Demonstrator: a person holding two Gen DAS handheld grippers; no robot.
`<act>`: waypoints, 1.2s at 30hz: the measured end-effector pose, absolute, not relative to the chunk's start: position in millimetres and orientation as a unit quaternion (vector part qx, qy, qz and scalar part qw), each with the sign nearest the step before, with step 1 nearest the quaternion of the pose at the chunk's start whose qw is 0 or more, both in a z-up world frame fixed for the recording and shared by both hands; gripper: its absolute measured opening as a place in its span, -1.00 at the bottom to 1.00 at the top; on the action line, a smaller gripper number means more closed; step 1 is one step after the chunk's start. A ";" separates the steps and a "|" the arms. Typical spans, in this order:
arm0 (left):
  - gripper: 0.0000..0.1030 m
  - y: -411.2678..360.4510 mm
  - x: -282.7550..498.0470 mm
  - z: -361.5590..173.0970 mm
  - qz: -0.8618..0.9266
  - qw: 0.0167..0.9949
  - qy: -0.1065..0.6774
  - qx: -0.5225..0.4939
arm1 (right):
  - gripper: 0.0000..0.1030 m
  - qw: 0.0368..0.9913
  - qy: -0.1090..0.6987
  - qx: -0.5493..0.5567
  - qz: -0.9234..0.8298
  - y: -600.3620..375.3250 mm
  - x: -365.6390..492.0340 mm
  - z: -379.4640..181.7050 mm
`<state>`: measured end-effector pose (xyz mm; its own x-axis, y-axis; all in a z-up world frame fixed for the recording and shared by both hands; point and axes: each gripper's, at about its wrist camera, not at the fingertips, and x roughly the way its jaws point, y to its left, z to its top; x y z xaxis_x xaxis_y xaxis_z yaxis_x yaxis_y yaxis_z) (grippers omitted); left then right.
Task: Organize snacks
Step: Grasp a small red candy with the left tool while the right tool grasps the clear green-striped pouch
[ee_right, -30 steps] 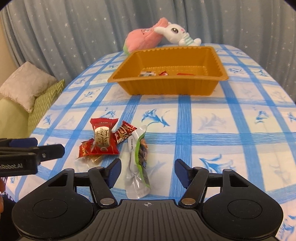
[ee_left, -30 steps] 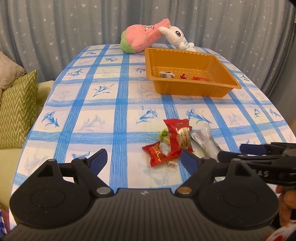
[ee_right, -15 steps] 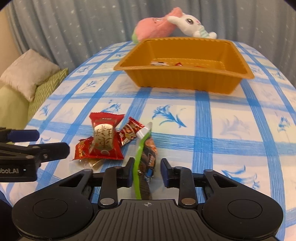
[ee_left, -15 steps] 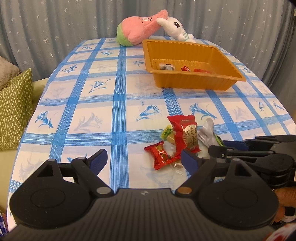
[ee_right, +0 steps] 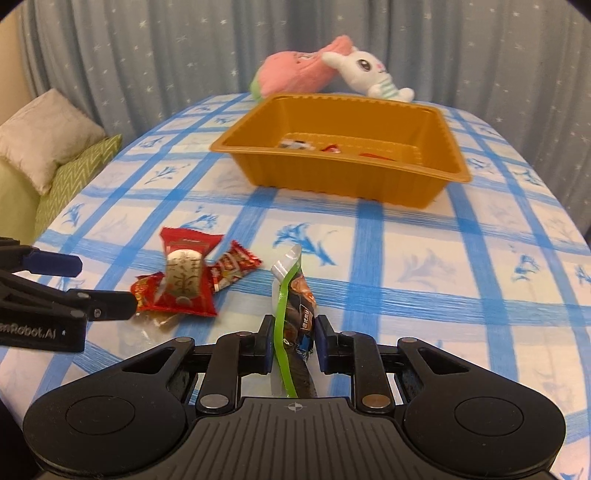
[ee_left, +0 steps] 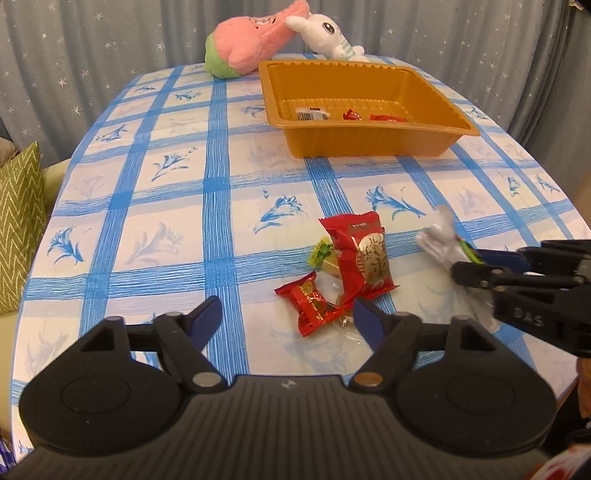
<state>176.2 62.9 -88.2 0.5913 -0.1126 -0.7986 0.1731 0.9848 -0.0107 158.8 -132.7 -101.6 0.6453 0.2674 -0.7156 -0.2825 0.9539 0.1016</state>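
My right gripper (ee_right: 291, 341) is shut on a green-and-clear snack pouch (ee_right: 290, 295) and holds it edge-up, lifted off the cloth; the pouch (ee_left: 441, 240) also shows in the left wrist view, in the right gripper (ee_left: 476, 264). My left gripper (ee_left: 286, 321) is open and empty, just in front of a small pile: a large red snack pack (ee_left: 360, 254), a small red candy (ee_left: 310, 308) and a green-yellow wrapper (ee_left: 321, 253). The orange tray (ee_left: 365, 142) (ee_right: 332, 173) stands farther back with a few small snacks inside.
A pink plush (ee_left: 251, 40) and a white bunny plush (ee_left: 328, 35) lie behind the tray. A green cushion (ee_left: 18, 225) sits off the table's left edge. The left gripper (ee_right: 55, 295) shows at the left of the right wrist view.
My right gripper has closed on the pouch and lifted it up off the cloth. Both grippers have moved slightly forward toward the tray. The left gripper stays open.
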 end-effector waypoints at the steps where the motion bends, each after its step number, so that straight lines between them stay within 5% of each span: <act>1: 0.30 63.3 178.9 -89.4 -0.079 0.891 0.446 0.029 | -0.56 0.907 0.394 -0.008 0.149 -134.7 158.1 -101.8; 7: -0.21 68.2 194.0 -97.2 -0.075 0.886 0.455 -0.040 | -0.56 0.908 0.395 -0.008 0.140 -140.6 157.1 -102.8; 19: -0.61 60.0 195.7 -110.2 -0.053 0.884 0.463 -0.031 | -0.56 0.910 0.392 -0.006 0.134 -145.9 159.2 -102.0; 36: -0.64 52.9 163.9 -70.8 -0.037 0.899 0.435 -0.043 | -0.56 0.920 0.366 -0.002 0.140 -146.1 145.3 -72.3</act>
<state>163.9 52.9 -70.8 0.6189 -0.1035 -0.7786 0.0289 0.9936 -0.1090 145.3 -146.1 -72.3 0.6933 0.2559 -0.6736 -0.2590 0.9608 0.0985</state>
